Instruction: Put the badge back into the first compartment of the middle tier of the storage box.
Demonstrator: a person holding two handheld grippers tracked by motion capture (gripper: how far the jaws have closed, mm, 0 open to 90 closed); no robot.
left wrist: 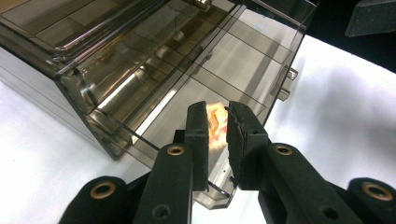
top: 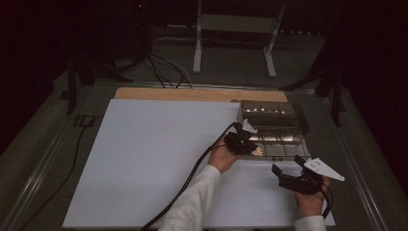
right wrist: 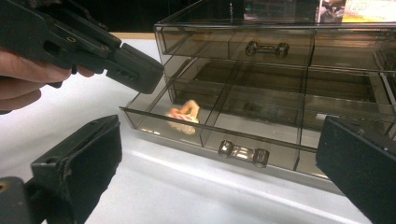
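Note:
A smoked clear drawer box (top: 269, 111) (right wrist: 280, 28) stands at the right rear of the white board (top: 154, 154). Its bottom drawer (top: 281, 145) (right wrist: 261, 128) (left wrist: 243, 60) is pulled out toward me. A small orange-pink object (right wrist: 184, 114) (left wrist: 217, 125) lies in the drawer's left compartment. My left gripper (top: 246, 143) (left wrist: 217, 114) (right wrist: 140, 70) hovers just above that compartment, jaws a narrow gap apart, and the object shows through the gap below them. My right gripper (top: 287, 164) (right wrist: 219, 140) stays wide open and empty on the board in front of the drawer, facing its handle (right wrist: 243, 153).
The box's upper drawer is closed, with a clear handle (right wrist: 264, 48). A wooden table edge (top: 192, 94) runs behind the board. Cables (top: 163, 72) and a white stand (top: 197, 48) lie on the dark floor beyond. Bare board spreads to the left of the box.

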